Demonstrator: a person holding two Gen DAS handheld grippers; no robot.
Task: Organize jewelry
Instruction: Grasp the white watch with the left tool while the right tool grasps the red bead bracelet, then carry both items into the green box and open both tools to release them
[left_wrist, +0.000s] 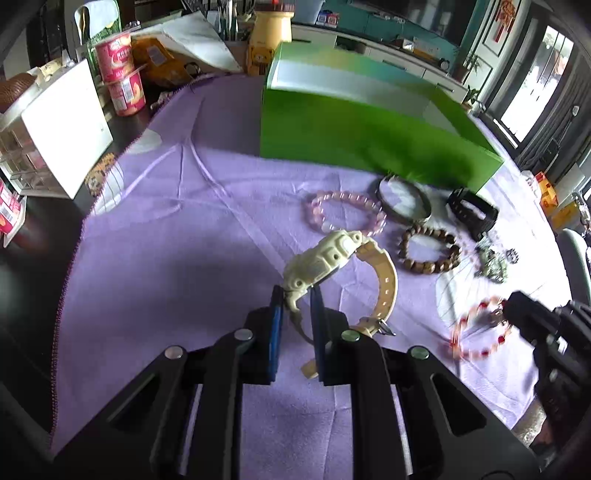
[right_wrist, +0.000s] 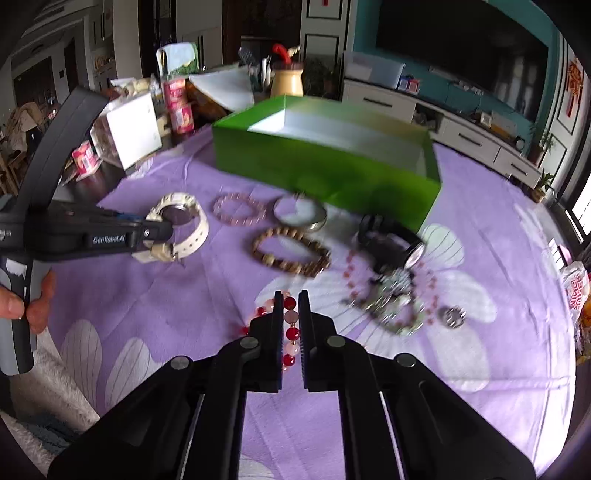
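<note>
Gripping the cream watch (left_wrist: 325, 258), left tongs (left_wrist: 297, 295) leave its strap curling rightward.

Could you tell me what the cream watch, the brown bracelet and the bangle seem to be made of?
Cream watch: likely matte resin or plastic, moulded case and strap. Brown bracelet: probably wooden beads, dull and grainy. Bangle: seemingly metal, with a thin, shiny silver rim.

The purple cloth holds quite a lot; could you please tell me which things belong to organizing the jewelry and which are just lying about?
Belongs to the job:
- cream watch, in the left gripper
- red-and-pink bead bracelet, in the right gripper
- pink bead bracelet
- metal bangle
- wooden bead bracelet
- black watch
- green box

Lying about:
- pink cups
- white box
- yellow jar
</note>
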